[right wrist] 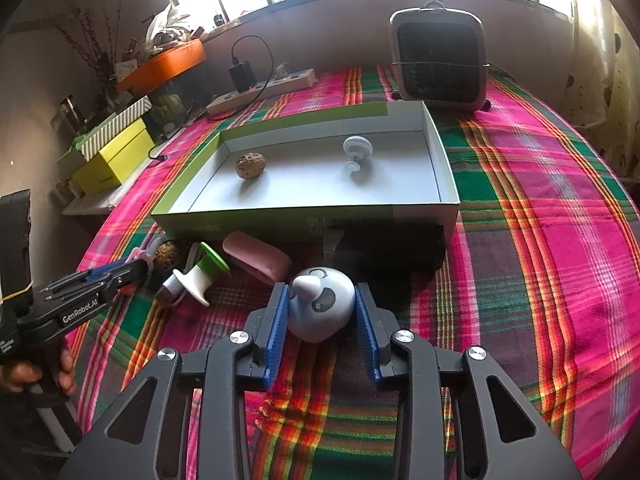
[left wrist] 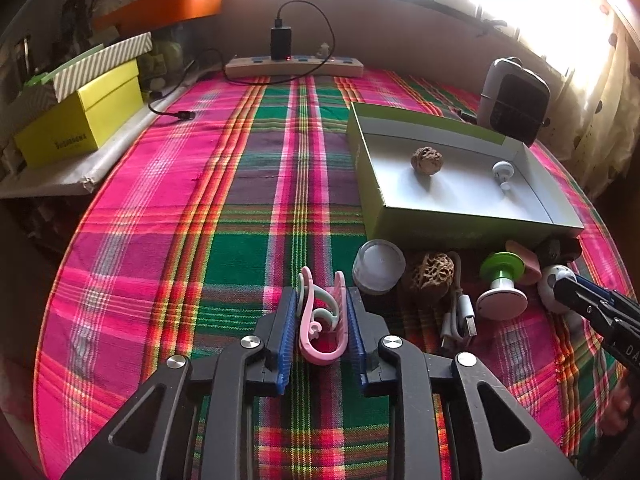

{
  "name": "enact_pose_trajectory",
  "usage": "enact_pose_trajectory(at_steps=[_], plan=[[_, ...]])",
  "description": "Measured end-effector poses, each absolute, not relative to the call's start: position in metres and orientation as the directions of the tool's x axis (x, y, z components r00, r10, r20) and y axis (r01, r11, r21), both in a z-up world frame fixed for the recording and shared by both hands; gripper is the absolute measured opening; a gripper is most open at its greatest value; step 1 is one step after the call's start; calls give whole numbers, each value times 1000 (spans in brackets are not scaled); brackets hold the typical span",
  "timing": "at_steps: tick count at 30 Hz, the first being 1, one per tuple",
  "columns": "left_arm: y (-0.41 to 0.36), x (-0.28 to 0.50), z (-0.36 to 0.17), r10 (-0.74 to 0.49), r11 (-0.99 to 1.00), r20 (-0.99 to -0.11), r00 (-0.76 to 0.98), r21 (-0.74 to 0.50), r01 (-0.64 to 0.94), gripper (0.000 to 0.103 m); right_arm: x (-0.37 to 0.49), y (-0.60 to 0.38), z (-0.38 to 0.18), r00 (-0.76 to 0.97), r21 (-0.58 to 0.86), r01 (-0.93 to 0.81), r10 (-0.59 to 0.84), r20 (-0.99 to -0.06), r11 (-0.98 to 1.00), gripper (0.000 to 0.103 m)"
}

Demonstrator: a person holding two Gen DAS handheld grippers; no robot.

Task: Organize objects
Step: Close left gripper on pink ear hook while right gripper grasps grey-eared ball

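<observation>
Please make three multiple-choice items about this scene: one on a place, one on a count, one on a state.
1. Where does the white suction hook lie?
A. inside the green box
B. on the power strip
C. on the yellow box

2. How many things lie inside the green box?
A. none
B. two
C. five

3. What is between the jaws of the left gripper?
A. a jar
B. a cable
C. a pink clip

Answers: 1 A, it rests on the box floor. 2 B, only a walnut and the hook. 3 C, the clip sits between the blue pads.
</observation>
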State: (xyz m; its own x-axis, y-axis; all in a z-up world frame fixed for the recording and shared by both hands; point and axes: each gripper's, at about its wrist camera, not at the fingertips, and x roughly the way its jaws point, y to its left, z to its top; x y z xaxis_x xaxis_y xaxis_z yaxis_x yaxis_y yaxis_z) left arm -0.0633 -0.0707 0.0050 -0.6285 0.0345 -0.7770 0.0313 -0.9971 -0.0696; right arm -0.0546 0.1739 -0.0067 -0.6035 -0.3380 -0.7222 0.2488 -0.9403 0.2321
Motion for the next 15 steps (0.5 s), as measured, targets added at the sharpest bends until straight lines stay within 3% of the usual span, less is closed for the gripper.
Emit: enact_pose_trajectory(at_steps=[15], plan=[[-70, -61, 5, 38, -997, -777, -628, -72, 30, 22, -48, 175, -7, -608, 244, 251, -349, -714, -937, 31]])
